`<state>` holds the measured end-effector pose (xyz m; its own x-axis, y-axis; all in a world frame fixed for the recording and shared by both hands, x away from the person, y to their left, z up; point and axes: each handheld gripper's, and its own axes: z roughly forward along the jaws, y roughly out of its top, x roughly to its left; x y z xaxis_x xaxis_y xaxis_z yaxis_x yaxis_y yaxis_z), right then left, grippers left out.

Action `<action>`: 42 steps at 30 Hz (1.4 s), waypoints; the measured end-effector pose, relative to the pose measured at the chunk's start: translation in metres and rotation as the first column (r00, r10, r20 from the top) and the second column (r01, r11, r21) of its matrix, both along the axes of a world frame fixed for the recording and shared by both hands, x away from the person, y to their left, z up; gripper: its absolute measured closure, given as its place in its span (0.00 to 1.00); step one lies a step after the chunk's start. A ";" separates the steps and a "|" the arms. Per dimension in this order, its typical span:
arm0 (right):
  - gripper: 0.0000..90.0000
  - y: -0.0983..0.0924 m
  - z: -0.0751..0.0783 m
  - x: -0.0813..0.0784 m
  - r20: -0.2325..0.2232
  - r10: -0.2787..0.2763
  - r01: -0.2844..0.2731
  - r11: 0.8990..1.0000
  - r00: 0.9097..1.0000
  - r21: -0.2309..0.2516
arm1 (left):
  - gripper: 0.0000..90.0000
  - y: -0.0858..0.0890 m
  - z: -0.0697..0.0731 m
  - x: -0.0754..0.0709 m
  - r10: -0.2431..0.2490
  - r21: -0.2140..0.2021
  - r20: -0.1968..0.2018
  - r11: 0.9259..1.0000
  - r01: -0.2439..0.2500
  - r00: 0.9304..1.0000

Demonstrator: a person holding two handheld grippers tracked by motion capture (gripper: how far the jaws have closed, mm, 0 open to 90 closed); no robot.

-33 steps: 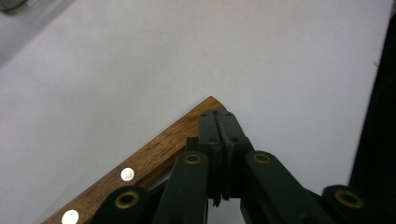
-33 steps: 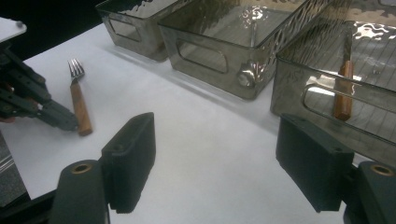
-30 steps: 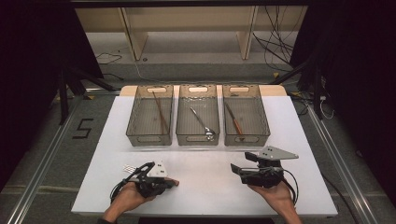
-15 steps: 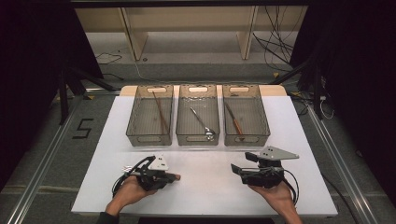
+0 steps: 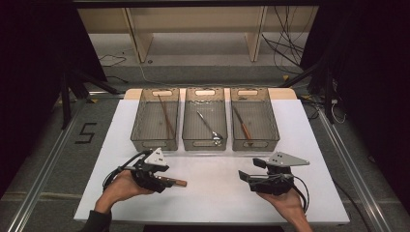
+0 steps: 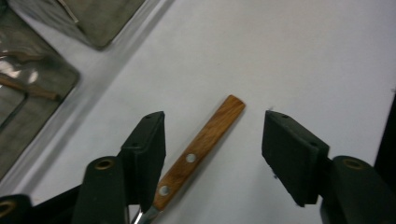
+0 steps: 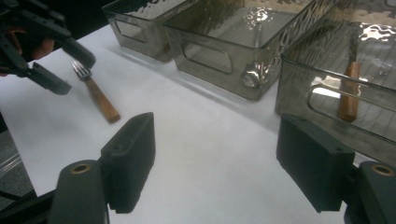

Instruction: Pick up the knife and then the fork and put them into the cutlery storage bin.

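A: Where is the fork [image 5: 176, 182]?

B: It lies flat on the white table [image 5: 217, 208], near your side, well apart from the three boxes [image 5: 204, 144]. Your left tongs [image 5: 160, 180] are right over it.

A: Are you holding it?

B: No. Your left tongs have just been opening. The fork lies between the two jaws, close to one of them, but the pads do not press on it. Your right tongs [image 5: 249, 170] stand wide apart with nothing in them, off to the side.

A: Which way does the fork point?

B: Its long line runs across the table, side to side, almost level with the near edge. The wooden handle points at your right tongs. The prongs sit under your left tongs.

A: What could go wrong?

B: The fork sits off to one jaw, not in the middle. If you close now, that jaw may push the handle and the fork may spin or slide away. The handle is thin and flat too, so your pads could slip over it. If you lift it by the far end, the prongs may tip down.
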<state>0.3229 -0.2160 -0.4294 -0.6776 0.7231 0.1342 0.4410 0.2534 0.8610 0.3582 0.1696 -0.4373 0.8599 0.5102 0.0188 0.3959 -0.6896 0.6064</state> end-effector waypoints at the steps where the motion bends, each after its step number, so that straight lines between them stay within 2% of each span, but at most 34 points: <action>1: 0.31 0.000 0.000 0.000 0.001 0.003 -0.003 1.000 1.000 0.003 | 0.39 0.001 0.001 0.003 0.002 0.006 -0.003 1.000 -0.002 1.000; 4: 0.30 0.002 0.000 -0.002 0.006 0.017 -0.017 1.000 1.000 0.012 | 0.35 0.004 0.000 0.011 0.009 0.014 -0.016 1.000 -0.008 1.000; 9: 0.28 0.003 0.001 -0.004 0.009 0.029 -0.029 0.999 1.000 0.015 | 0.32 0.004 -0.003 0.024 -0.007 0.085 -0.047 0.996 0.011 0.999; 11: 0.28 0.004 0.001 -0.004 0.009 0.031 -0.031 0.999 0.999 0.016 | 0.31 0.004 -0.004 0.027 -0.019 0.094 -0.055 0.995 0.024 0.998; 16: 0.28 0.004 0.000 -0.004 0.008 0.033 -0.033 0.999 0.999 0.015 | 0.32 0.008 -0.008 0.030 -0.033 0.118 -0.093 0.992 0.043 0.995; 21: 0.28 0.004 0.000 -0.004 0.007 0.035 -0.035 0.999 0.999 0.012 | 0.34 0.010 -0.015 0.029 -0.054 0.152 -0.131 0.986 0.074 0.990; 24: 0.28 0.004 0.000 -0.005 0.006 0.034 -0.035 0.999 0.999 0.013 | 0.38 0.008 -0.020 0.029 -0.068 0.173 -0.137 0.981 0.092 0.988; 27: 0.28 0.004 -0.001 -0.004 0.004 0.034 -0.034 0.999 0.999 0.011 | 0.41 0.005 -0.023 0.029 -0.081 0.209 -0.143 0.972 0.110 0.986; 30: 0.28 0.004 -0.001 -0.005 0.003 0.034 -0.035 0.999 0.999 0.010 | 0.44 0.004 -0.027 0.031 -0.093 0.224 -0.155 0.966 0.126 0.984; 32: 0.28 0.004 -0.001 -0.004 0.004 0.034 -0.035 0.999 0.999 0.010 | 0.48 0.004 -0.030 0.031 -0.093 0.226 -0.163 0.966 0.129 0.982; 34: 0.28 0.003 -0.001 -0.004 0.005 0.033 -0.033 0.999 0.999 0.010 | 0.52 0.004 -0.031 0.032 -0.106 0.240 -0.172 0.960 0.146 0.979; 35: 0.28 0.003 -0.001 -0.004 0.006 0.032 -0.032 0.999 0.999 0.010 | 0.55 0.004 -0.032 0.032 -0.108 0.244 -0.170 0.958 0.148 0.980; 36: 0.28 0.003 -0.001 -0.004 0.006 0.031 -0.031 0.999 0.999 0.010 | 0.56 0.005 -0.032 0.031 -0.096 0.240 -0.166 0.961 0.135 0.982; 37: 0.28 0.003 -0.001 -0.004 0.006 0.032 -0.032 0.999 0.999 0.010 | 0.59 0.005 -0.031 0.032 -0.099 0.249 -0.165 0.959 0.139 0.981; 40: 0.28 0.003 -0.001 -0.004 0.003 0.032 -0.032 0.999 0.999 0.009 | 0.66 0.006 -0.031 0.031 -0.102 0.248 -0.154 0.959 0.138 0.983; 42: 0.28 0.004 -0.001 -0.004 0.003 0.032 -0.032 0.999 0.999 0.007 | 0.69 0.006 -0.030 0.030 -0.121 0.259 -0.154 0.953 0.158 0.981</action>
